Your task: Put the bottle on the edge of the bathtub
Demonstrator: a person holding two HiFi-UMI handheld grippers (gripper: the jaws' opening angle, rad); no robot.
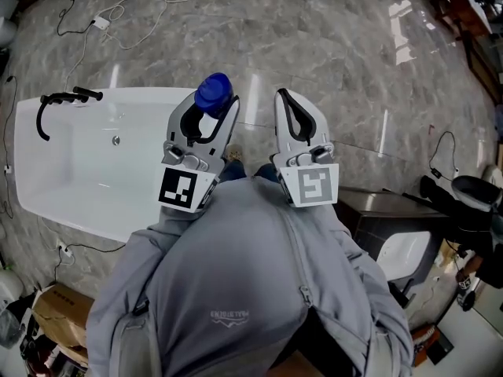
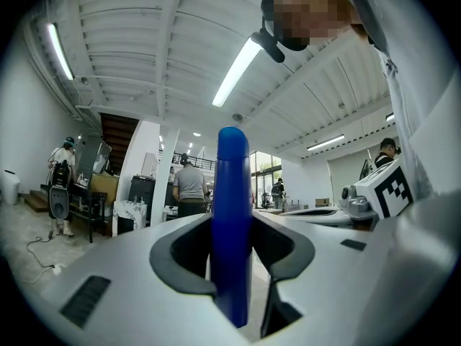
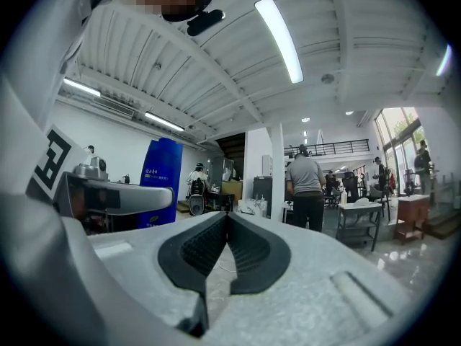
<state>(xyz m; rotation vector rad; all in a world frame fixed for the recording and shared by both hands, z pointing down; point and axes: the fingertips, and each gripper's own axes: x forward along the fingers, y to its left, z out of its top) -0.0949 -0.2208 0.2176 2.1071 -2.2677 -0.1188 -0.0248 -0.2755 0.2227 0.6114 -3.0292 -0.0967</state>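
Gripping claw, left gripper (image 1: pixel 212 104): jaws part-way open and pressed on the blue bottle (image 1: pixel 214 91); the left gripper view shows the bottle upright between the dark pads, one pad on each side.
Bottle: carried in the left claw, blue cap seen from above in the head view; it sits at the 3 o'clock end of the bathtub (image 1: pixel 47 104), close to the rim and not resting on it.
Right gripper (image 1: pixel 284 95): jaws closed, pad tips meeting, nothing between them; it lies just beside the left gripper, at its 3 o'clock.
Bathtub: white, long side running from 9 to 3 o'clock, at the 9 o'clock side of both grippers.
Tap (image 1: pixel 67 99): black, on the tub's rim at its 10 o'clock corner.
Floor (image 1: pixel 330 38): glossy grey marble, all round the tub.
Cable (image 1: pixel 102 22): white, loose on the floor at 11 o'clock from the tub.
Jacket (image 1: pixel 236 289): grey, the person's own, at 6 o'clock below both marker cubes.
Cardboard box (image 1: pixel 59 312): on the floor at 7 o'clock, below the tub.
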